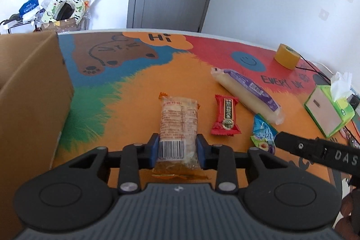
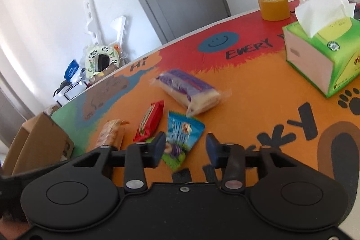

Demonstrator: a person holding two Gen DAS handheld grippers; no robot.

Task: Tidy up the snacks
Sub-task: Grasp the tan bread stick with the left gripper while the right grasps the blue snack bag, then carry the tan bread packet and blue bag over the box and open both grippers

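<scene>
**Four snacks still out**

Left view: my left tongs (image 1: 177, 147) squeeze the clear cake pack (image 1: 177, 125) on the tabletop (image 1: 135, 87), beside the box (image 1: 31, 91).

Right view: my right tongs (image 2: 185, 147) stand apart around the blue bag (image 2: 182, 132), not pinching it.

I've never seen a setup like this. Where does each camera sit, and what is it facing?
Left wrist: sits behind the left claw, facing its clamped clear snack pack, cardboard box leftward; right claw's arm intrudes.
Right wrist: behind the right claw, open over a blue snack packet, tissue box rightward.
Shared: red snack bar, purple roll pack, tape roll, door.
</scene>
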